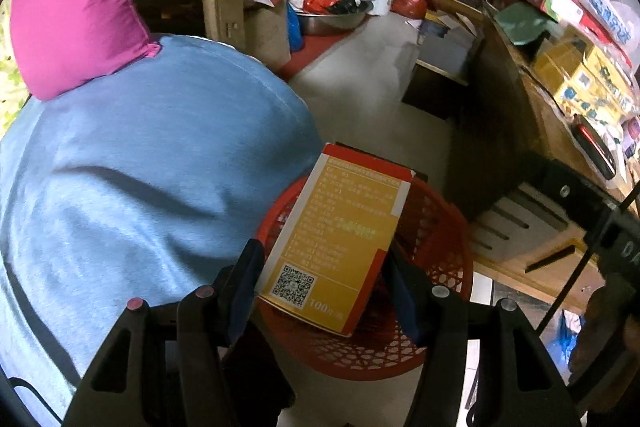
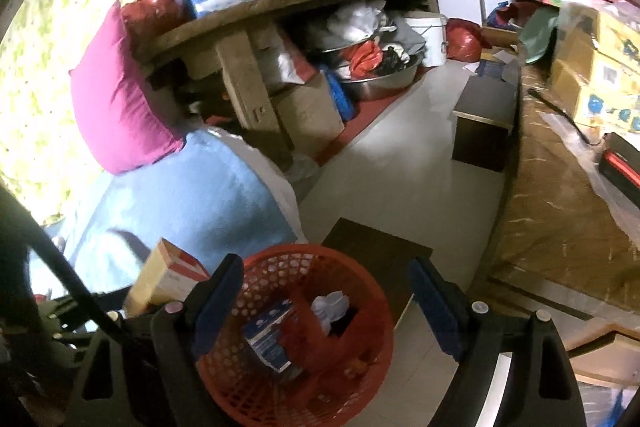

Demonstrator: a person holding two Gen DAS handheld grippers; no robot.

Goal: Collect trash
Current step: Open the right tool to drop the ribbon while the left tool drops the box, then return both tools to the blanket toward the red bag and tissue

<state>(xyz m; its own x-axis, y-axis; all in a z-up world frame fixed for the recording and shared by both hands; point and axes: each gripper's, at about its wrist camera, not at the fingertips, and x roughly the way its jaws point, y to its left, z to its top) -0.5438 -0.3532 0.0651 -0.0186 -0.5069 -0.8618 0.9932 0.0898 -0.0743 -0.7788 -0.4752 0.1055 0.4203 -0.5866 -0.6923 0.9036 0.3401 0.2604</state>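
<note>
Our left gripper [image 1: 324,287] has its jaws clamped on the lower end of a yellow and red cardboard box [image 1: 344,235], one pad on each long edge. The box leans up and away from us, its printed back with the square code facing the left wrist camera, and it hangs above the red basket [image 1: 436,315] that stands on the pale floor. In the right wrist view the same box [image 2: 168,275] shows just beside the basket rim [image 2: 372,291], at its left.

We judge the box to be light and probably nearly empty. Its walls are thin card, stiff along the folded edges and soft across the broad faces. Pressing on the narrow edges, as we do now, suits it: the card resists there, while a squeeze on the wide faces would cave them in. The printed surface looks smooth, so a loose hold could let it slide. Nothing about it seems fragile, and a short drop into the basket should do no harm.

Our right gripper [image 2: 324,311] stands with its jaws wide and nothing between them, above the basket. Inside the basket we see a small blue and white packet [image 2: 268,335], a crumpled white wad [image 2: 330,305] and some red plastic.

Further out lie a blue blanket [image 1: 140,167], a pink pillow [image 1: 76,3], a wooden table [image 2: 560,211] on the right and a cluttered shelf [image 2: 280,7].
</note>
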